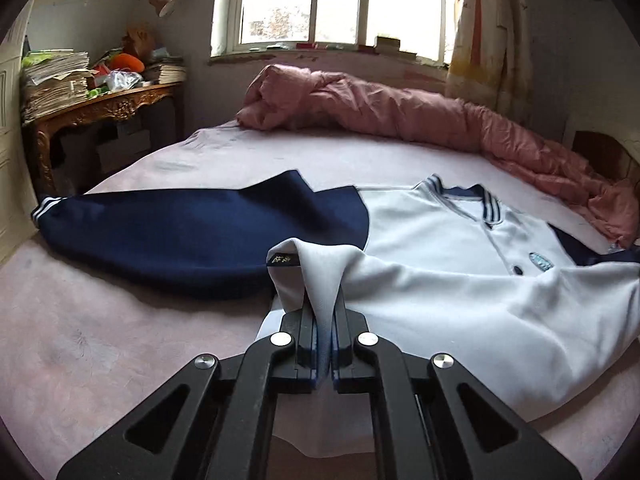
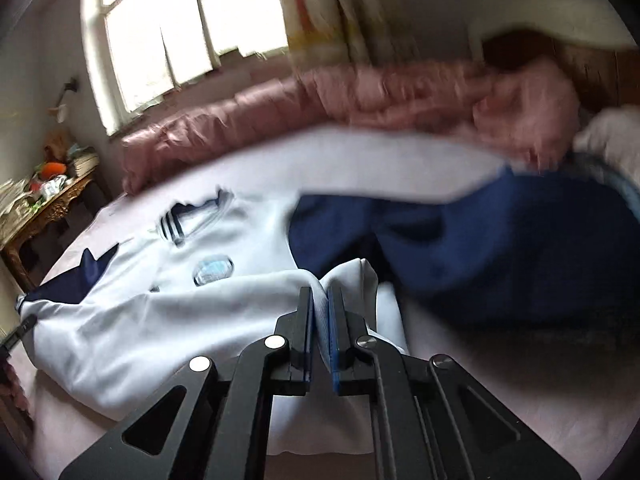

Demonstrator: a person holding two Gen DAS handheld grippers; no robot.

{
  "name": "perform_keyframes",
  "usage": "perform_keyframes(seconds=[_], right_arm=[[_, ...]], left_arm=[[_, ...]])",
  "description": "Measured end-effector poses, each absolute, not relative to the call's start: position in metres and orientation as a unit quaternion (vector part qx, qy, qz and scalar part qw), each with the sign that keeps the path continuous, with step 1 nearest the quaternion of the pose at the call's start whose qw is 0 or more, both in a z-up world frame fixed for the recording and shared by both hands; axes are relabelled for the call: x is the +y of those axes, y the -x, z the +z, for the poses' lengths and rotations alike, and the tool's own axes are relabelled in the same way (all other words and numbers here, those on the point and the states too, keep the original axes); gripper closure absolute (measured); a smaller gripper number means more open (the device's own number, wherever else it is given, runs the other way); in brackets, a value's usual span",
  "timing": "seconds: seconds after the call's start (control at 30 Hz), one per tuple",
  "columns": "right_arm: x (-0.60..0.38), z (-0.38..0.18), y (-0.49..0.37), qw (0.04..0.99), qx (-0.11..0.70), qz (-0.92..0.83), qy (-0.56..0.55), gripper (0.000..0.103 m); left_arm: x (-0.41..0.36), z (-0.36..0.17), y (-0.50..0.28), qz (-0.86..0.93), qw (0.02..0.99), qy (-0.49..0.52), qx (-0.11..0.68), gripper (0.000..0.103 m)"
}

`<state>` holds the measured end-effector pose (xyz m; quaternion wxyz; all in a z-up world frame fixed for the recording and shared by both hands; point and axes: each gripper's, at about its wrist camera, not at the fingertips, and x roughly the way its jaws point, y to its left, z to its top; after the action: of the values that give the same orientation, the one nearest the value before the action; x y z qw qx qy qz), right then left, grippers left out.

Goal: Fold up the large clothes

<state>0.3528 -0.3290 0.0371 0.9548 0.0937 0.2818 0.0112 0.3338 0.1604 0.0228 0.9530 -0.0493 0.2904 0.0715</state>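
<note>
A white jacket (image 1: 460, 280) with navy sleeves and a striped collar lies front up on a pink bed (image 1: 100, 340). Its navy left sleeve (image 1: 180, 236) stretches out to the left. My left gripper (image 1: 323, 304) is shut on a raised fold of the white fabric near that sleeve's base. In the right wrist view, which is motion-blurred, my right gripper (image 2: 320, 300) is shut on a fold of the same white jacket (image 2: 132, 320) beside its other navy sleeve (image 2: 480, 240).
A crumpled pink quilt (image 1: 400, 116) lies along the far side of the bed under the window (image 1: 340, 4). A carved wooden table (image 1: 100, 108) piled with papers stands at the left. A curtain (image 1: 480, 32) hangs at the right.
</note>
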Motion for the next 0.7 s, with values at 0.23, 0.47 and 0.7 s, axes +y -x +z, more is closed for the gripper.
perform_keyframes(seconds=[0.23, 0.47, 0.7], right_arm=[[-0.33, -0.016, -0.391, 0.916, 0.393, -0.028, -0.07, 0.091], [-0.334, 0.019, -0.361, 0.919, 0.384, -0.03, -0.086, 0.053], [-0.302, 0.027, -0.34, 0.913, 0.399, 0.043, -0.071, 0.05]], left_arm=[[0.161, -0.01, -0.362, 0.065, 0.928, 0.034, 0.366, 0.097], [0.128, 0.022, -0.321, 0.068, 0.957, -0.033, 0.281, 0.046], [0.092, 0.035, -0.293, 0.014, 0.954, -0.025, 0.299, 0.037]])
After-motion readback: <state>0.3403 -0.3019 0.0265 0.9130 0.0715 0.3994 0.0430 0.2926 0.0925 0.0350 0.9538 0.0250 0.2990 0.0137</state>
